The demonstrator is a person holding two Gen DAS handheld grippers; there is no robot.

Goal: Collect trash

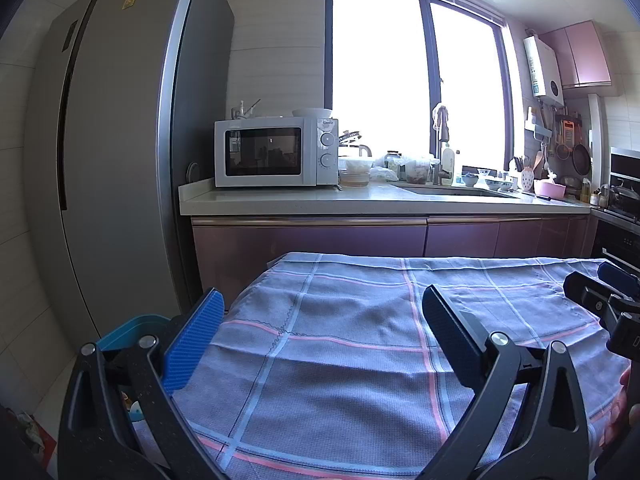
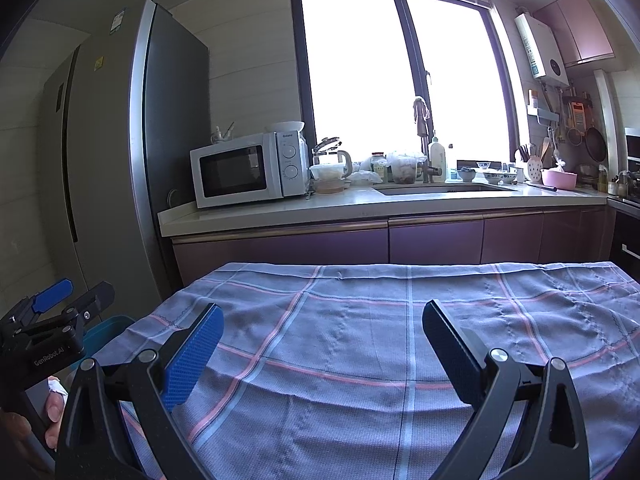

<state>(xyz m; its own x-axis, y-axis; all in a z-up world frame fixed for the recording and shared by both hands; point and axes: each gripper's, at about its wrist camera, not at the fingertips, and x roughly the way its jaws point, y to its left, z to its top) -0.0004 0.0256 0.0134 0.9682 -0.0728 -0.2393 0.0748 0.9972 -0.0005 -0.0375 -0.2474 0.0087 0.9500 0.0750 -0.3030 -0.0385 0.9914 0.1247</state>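
A table draped in a blue-grey checked cloth [image 1: 352, 344] fills the lower half of both views; no loose item shows on the cloth [image 2: 380, 328]. My left gripper [image 1: 320, 312] hovers over the cloth's left part, open, nothing between its blue pads. My right gripper [image 2: 322, 326] hangs over the cloth, open and holding nothing. In the right wrist view the left gripper [image 2: 72, 294] appears at the left edge, held by a hand [image 2: 54, 408]. A teal bin [image 1: 132, 330] stands on the floor by the table's left side, its rim [image 2: 106, 330] also seen in the right wrist view.
A tall grey fridge [image 1: 108, 152] stands to the left. Behind the table runs a counter [image 1: 360, 200] with a white microwave [image 1: 276, 152], food containers [image 1: 354, 172], a sink [image 2: 440, 189] and dishes. The right gripper [image 1: 612, 300] shows at the left wrist view's right edge.
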